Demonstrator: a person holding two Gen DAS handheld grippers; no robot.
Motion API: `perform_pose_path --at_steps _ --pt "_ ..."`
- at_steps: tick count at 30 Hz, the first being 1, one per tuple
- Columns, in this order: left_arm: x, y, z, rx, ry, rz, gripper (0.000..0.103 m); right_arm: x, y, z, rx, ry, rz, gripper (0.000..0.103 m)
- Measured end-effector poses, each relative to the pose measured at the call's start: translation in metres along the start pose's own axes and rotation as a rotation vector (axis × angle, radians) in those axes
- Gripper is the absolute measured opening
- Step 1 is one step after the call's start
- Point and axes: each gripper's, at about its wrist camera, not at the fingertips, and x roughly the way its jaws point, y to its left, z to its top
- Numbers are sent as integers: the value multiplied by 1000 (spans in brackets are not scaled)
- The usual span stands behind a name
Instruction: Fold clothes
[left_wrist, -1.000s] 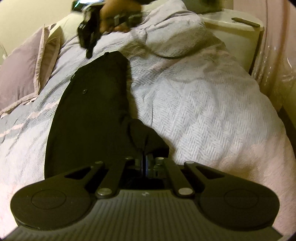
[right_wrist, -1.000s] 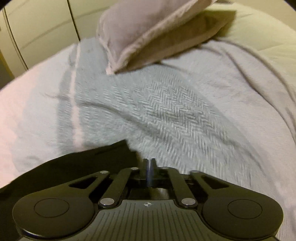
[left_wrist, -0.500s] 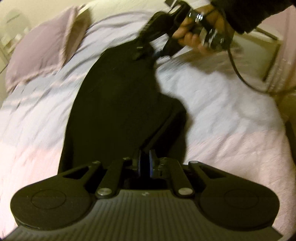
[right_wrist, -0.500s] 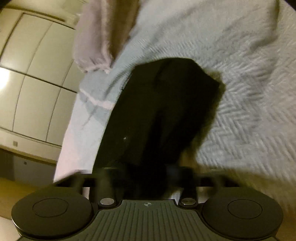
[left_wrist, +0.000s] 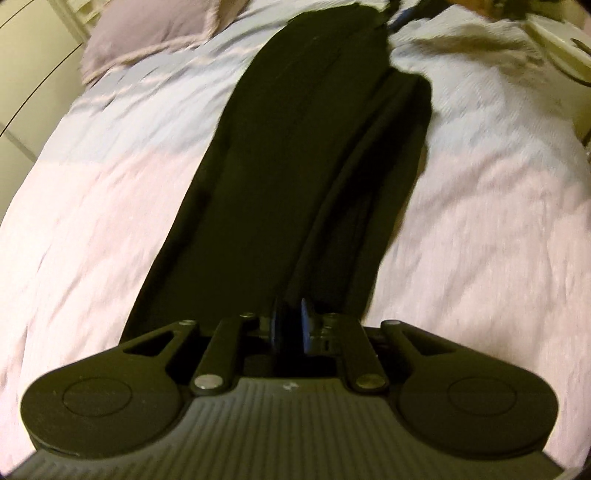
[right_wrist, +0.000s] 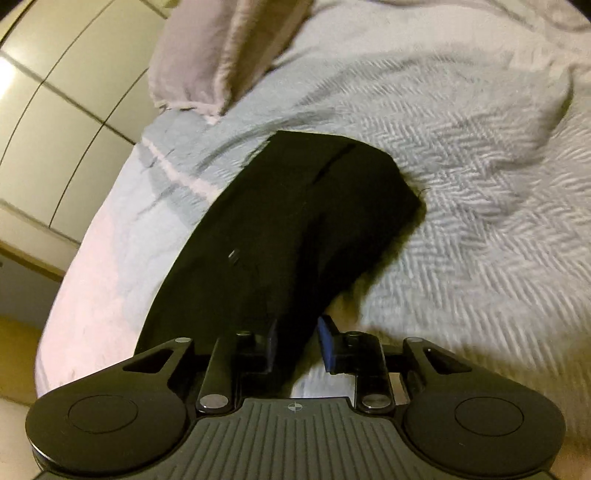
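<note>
Black trousers (left_wrist: 295, 147) lie stretched out long on the pale herringbone bedspread (left_wrist: 480, 221), with a fold running along their right side. My left gripper (left_wrist: 290, 323) is at their near end; its jaws are opening, still narrow, with a ridge of black cloth pinched between the blue pads. In the right wrist view the other end of the trousers (right_wrist: 314, 221) lies flat on the bedspread (right_wrist: 461, 184). My right gripper (right_wrist: 300, 345) sits over it. Its jaws are opening, cloth runs between them, and a pale gap shows beside the right pad (right_wrist: 327, 343).
A lilac pillow (left_wrist: 147, 29) lies at the head of the bed, also the pillow (right_wrist: 207, 55) in the right wrist view. Cream wardrobe doors (right_wrist: 55, 92) stand past the bed's left edge. White furniture (left_wrist: 561, 48) stands at the far right.
The trousers, bunched near my left gripper a second ago, now lie pulled out long and straight. The right wrist view has swung from bare bedspread onto the trousers, and its jaws stand wider apart.
</note>
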Motion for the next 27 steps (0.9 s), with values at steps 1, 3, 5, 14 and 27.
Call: perform_pose_path --at_steps 1,3,5,14,27 --pt "-4 1 -8 -9 9 10 11 -6 7 -9 -18 0 -5 30" --pt "-12 4 -24 -22 22 34 11 -15 29 -31 -78 5 -9 34" --pt "-18 7 -40 -31 36 50 16 -20 58 -56 -195 16 -9 40" --pt "-45 27 -135 -30 104 135 28 10 221 -216 -1025 152 169 46" --pt "-120 119 -308 -265 191 301 30 96 278 -319 -1121 451 53 46"
